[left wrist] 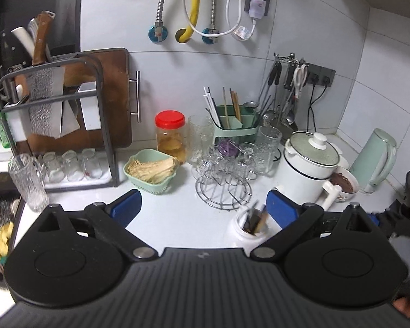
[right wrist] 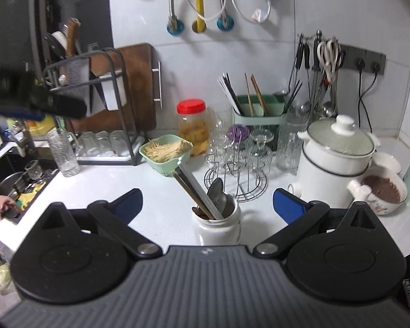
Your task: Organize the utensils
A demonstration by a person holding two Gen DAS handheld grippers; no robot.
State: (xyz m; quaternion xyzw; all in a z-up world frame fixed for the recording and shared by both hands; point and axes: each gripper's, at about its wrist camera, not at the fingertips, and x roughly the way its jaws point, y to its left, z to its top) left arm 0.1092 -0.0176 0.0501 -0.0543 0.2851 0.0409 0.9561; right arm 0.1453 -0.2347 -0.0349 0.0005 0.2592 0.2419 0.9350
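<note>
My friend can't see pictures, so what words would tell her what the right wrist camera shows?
Open blue-tipped tongs hover above a white ceramic jar of metal spoons and chopsticks on a white kitchen counter. Behind it sit a small green basket of toothpicks, a wire rack of drinking glasses and a white lidded pot.

I'm scanning both wrist views for lettering and I can't read a single word. The white ceramic jar [right wrist: 220,225] holding the spoons and chopsticks has a line of dark print down its right side, too small and blurred to make out. The red-lidded clear plastic jar [right wrist: 192,125] shows no label I can read.
</note>
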